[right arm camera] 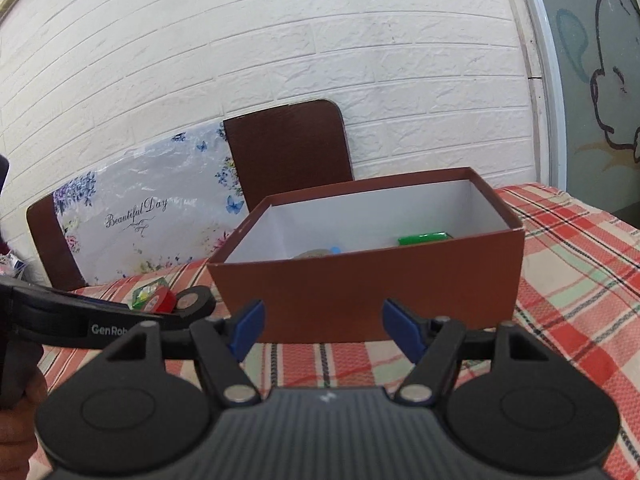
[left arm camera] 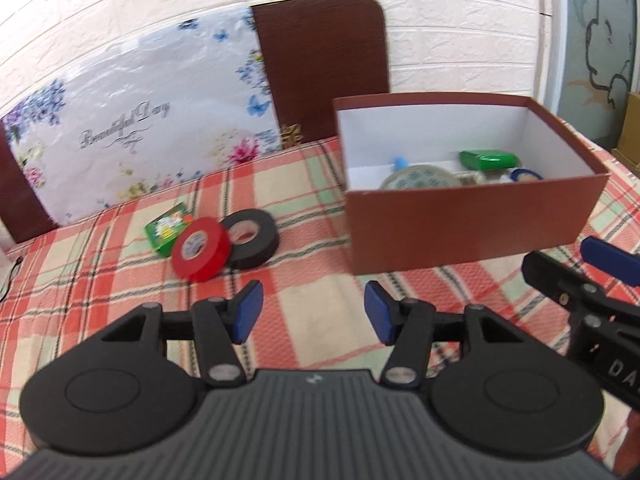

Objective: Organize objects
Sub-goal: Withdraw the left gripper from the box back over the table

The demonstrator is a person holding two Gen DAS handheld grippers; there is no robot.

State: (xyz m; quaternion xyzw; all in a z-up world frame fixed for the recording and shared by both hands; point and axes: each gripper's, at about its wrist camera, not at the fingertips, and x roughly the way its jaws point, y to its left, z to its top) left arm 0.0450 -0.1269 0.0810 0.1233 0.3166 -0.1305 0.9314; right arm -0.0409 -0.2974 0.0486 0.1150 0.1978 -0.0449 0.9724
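Left gripper [left arm camera: 314,312] at lower centre, jaws apart and empty, above the plaid tablecloth [left arm camera: 312,248]. Left of centre lie a red tape roll [left arm camera: 201,249], black tape roll [left arm camera: 250,238] and green packet [left arm camera: 168,229]; the brown box [left arm camera: 472,228] sits right.

Right gripper [right arm camera: 324,330] gapes, empty, before the brown box [right arm camera: 368,280] at centre.

The left gripper [left arm camera: 314,312] hovers with jaws parted and nothing between them; the right gripper [right arm camera: 323,330], just beside it on the right, likewise gapes empty.
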